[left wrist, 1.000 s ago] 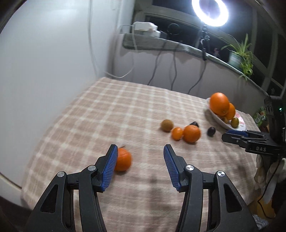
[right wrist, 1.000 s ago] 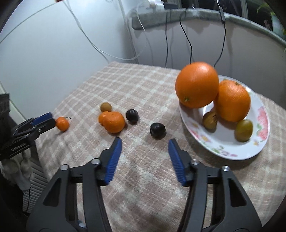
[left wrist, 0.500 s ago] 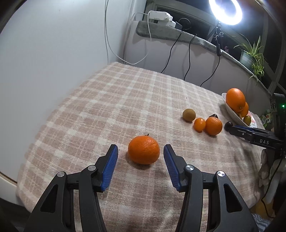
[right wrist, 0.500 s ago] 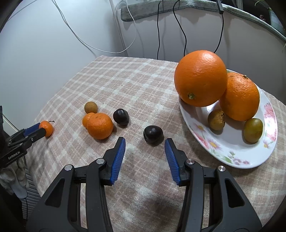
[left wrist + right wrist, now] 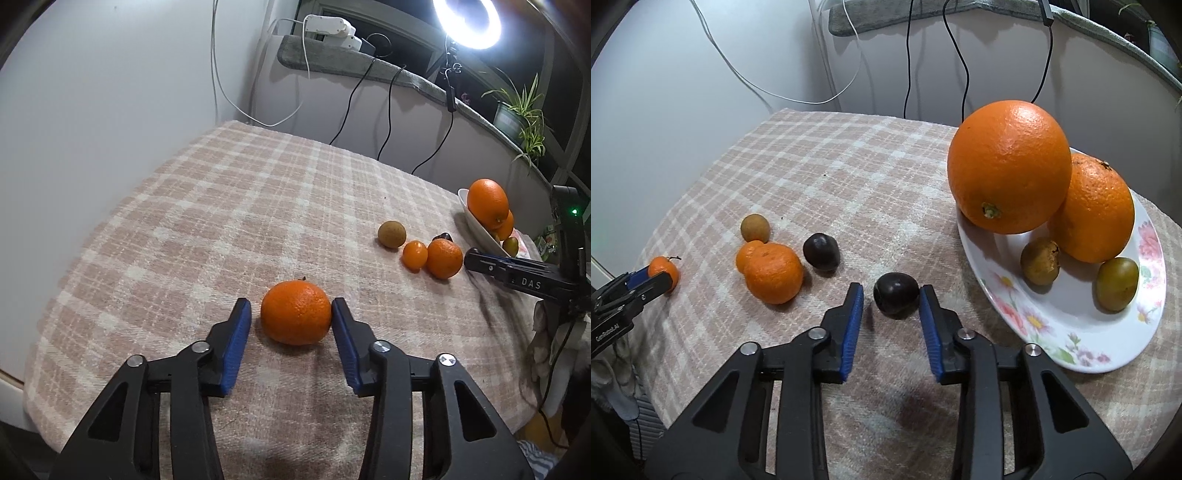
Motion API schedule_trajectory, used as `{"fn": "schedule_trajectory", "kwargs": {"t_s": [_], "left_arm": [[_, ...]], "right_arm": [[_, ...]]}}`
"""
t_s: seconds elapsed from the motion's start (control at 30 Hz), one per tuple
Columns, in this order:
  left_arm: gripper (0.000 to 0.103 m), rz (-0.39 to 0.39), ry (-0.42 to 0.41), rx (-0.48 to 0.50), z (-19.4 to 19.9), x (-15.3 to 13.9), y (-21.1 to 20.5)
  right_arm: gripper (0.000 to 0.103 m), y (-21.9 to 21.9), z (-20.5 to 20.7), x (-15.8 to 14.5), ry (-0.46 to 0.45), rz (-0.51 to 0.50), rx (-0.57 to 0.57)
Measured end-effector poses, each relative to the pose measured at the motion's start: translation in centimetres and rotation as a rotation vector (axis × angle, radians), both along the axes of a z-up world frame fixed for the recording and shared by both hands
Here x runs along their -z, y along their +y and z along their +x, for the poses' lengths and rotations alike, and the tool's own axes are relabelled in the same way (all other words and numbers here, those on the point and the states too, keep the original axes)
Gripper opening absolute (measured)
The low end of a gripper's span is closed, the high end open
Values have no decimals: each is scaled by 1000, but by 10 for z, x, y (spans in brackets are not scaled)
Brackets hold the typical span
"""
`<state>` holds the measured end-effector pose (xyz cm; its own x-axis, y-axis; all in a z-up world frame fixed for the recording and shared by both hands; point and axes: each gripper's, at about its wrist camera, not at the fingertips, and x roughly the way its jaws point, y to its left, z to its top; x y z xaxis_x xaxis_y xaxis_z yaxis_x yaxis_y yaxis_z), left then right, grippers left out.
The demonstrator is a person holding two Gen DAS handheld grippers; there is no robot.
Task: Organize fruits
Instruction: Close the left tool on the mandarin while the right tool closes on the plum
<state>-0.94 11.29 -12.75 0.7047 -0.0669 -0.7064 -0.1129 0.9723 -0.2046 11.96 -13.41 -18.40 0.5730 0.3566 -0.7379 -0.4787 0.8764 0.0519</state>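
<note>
Closing in with both hands at once. Just been narrowing the left gripper (image 5: 291,309) around a mandarin (image 5: 295,317), well away from the plate (image 5: 476,225). Not clamped yet: touching peel with one pad, leaving a sliver of cloth (image 5: 221,206) at the other. Same on the right gripper (image 5: 891,291): just been closing around a dark plum-like fruit (image 5: 895,297) near the plate rim, centred between the pads, still loose on one side. Round fruit both, so no long axis to line up. Looks like squeezing home next, then lifting towards the plate. Only from the right wrist: seeing the plate's small fruits and a second dark fruit (image 5: 820,252). Only from the left: seeing the mandarin's fit in the pads.
</note>
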Motion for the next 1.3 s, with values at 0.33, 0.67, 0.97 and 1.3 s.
{"fn": "schedule_trajectory", "kwargs": {"t_s": [0.33,0.67,0.97,1.3], "left_arm": [[36,-4,-8,2,1,-2,-4],[36,-14,-62,55,3,-25,-19],[36,-33,-114,169,21,-43,-63],[36,-49,-144,305,48,-55,-122]], "right_arm": [[25,-2,-3,-2,-8,25,-5],[25,-19,-19,-15,-27,81,-14],[25,-53,-41,-36,-60,130,-3],[25,-91,-44,-46,-89,146,60]]}}
